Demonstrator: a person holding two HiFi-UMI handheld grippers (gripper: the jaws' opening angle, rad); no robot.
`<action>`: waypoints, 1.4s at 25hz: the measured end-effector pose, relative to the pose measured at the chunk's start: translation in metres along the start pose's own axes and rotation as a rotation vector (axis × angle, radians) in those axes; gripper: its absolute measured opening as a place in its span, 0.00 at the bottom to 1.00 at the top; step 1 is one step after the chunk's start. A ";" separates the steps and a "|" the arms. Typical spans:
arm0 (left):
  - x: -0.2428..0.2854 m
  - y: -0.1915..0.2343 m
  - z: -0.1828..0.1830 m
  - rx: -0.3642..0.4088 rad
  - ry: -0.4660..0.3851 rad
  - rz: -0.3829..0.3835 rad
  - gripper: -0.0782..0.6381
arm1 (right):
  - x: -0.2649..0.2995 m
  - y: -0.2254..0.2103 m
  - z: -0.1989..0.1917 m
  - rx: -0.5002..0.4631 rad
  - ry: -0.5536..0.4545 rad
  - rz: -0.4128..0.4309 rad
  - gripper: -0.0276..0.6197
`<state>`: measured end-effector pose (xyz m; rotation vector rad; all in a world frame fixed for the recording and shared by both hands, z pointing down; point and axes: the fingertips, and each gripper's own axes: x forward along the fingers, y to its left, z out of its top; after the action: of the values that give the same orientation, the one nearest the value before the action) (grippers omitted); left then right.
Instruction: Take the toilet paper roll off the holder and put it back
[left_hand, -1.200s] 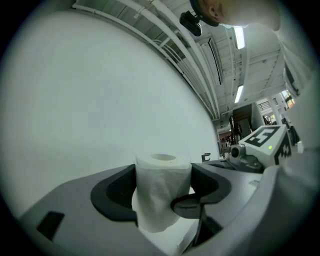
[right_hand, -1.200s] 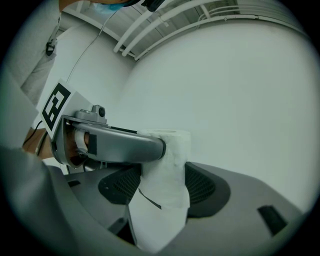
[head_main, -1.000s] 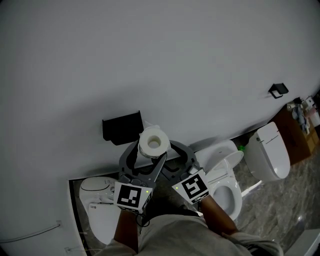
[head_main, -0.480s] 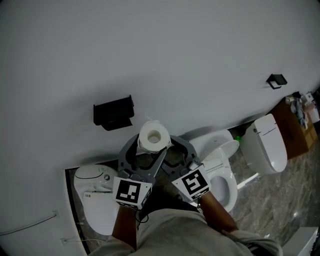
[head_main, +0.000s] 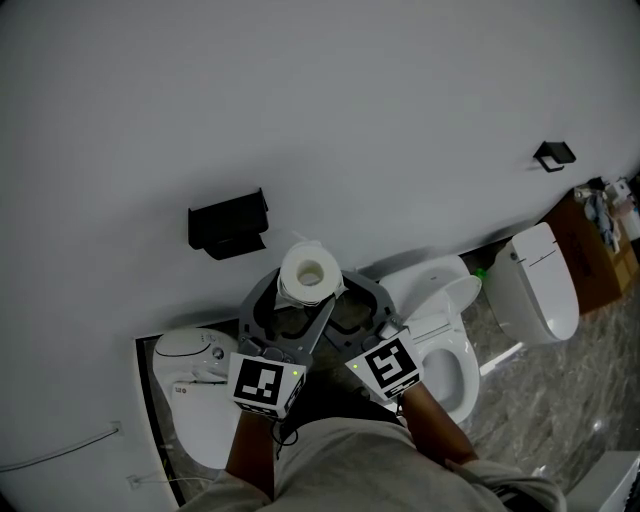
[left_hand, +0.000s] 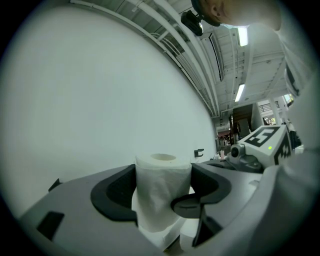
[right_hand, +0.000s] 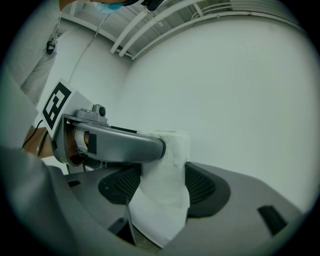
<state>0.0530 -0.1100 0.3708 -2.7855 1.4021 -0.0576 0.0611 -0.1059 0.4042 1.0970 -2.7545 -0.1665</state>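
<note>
From the head view, I have the toilet paper roll (head_main: 308, 272) off the wall and up in front of me, its hollow core facing up towards the camera. My left gripper (head_main: 296, 300) and right gripper (head_main: 335, 305) both reach in from the near side, and their jaws cross around the roll. The black holder (head_main: 228, 222) sits on the white wall (head_main: 380, 110), to the far left of the roll and clear of it. My left hand is on the holder's side, so I judge it to be the nearer one. White toilets (head_main: 440, 340) stand on the floor below.

In the left gripper view, my jaws stand wide, with the roll upright between them. Each dark pad (left_hand: 117, 192) is against a side of the paper, so I read this as a wide grip on the roll. A jaw of the other gripper crosses just in front.

In the right gripper view, my jaws are likewise spread, with the roll pinched between the ribbed pads (right_hand: 205, 187). A loose tail of paper hangs below. The left gripper's jaw lies across the roll's upper left.

The roll's long axis is upright now. I judge it must go far-left to the holder and probably tip over to seat there.
</note>
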 end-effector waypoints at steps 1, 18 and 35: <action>-0.001 -0.001 0.001 0.005 0.000 -0.001 0.59 | -0.001 0.001 0.000 0.003 -0.006 -0.001 0.46; -0.011 0.071 0.027 0.041 -0.042 -0.001 0.59 | 0.065 0.011 0.041 -0.016 -0.067 -0.021 0.46; -0.007 0.145 0.067 0.080 -0.150 -0.128 0.59 | 0.135 0.007 0.089 -0.085 -0.100 -0.172 0.46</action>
<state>-0.0643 -0.1907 0.2980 -2.7456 1.1616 0.0899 -0.0577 -0.1902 0.3345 1.3358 -2.7076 -0.3668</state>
